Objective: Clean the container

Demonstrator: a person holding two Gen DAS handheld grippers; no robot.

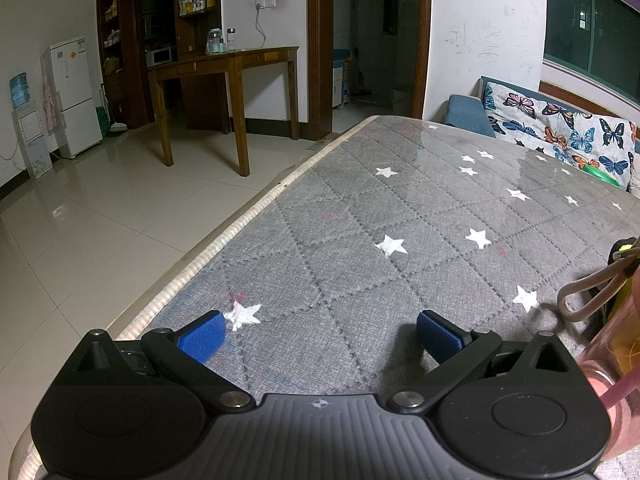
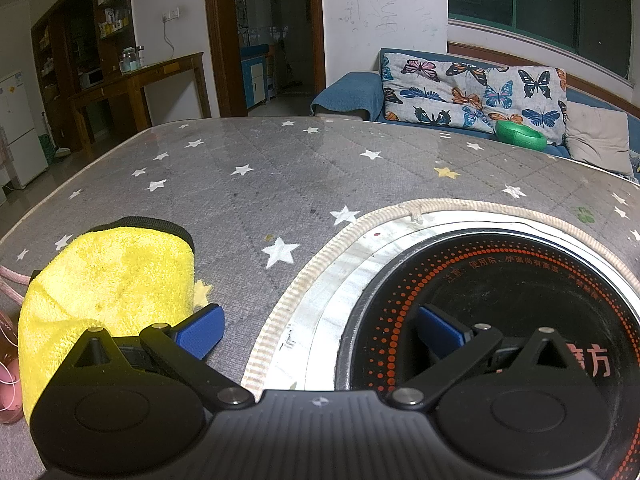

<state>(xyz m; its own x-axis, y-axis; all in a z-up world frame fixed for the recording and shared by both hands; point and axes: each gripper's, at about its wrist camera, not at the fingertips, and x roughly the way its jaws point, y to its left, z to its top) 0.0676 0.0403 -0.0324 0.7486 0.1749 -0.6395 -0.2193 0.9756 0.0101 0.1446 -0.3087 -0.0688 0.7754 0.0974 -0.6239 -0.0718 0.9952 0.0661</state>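
Note:
A pink translucent container [image 1: 616, 368] with a beige loop strap [image 1: 588, 292] stands at the right edge of the left wrist view; its pink side [image 2: 9, 376] shows at the left edge of the right wrist view. A yellow cloth [image 2: 108, 280] with a black hem lies on the table beside it. My left gripper [image 1: 320, 336] is open and empty over the grey star-patterned table cover [image 1: 360, 208], left of the container. My right gripper [image 2: 320, 332] is open and empty, its left finger next to the cloth.
A round black induction hob [image 2: 500, 300] with a metal rim is set into the table under my right gripper. The table's left edge [image 1: 208, 252] drops to a tiled floor. A sofa with a butterfly cushion [image 2: 472, 96] and a green object [image 2: 520, 134] sits behind the table.

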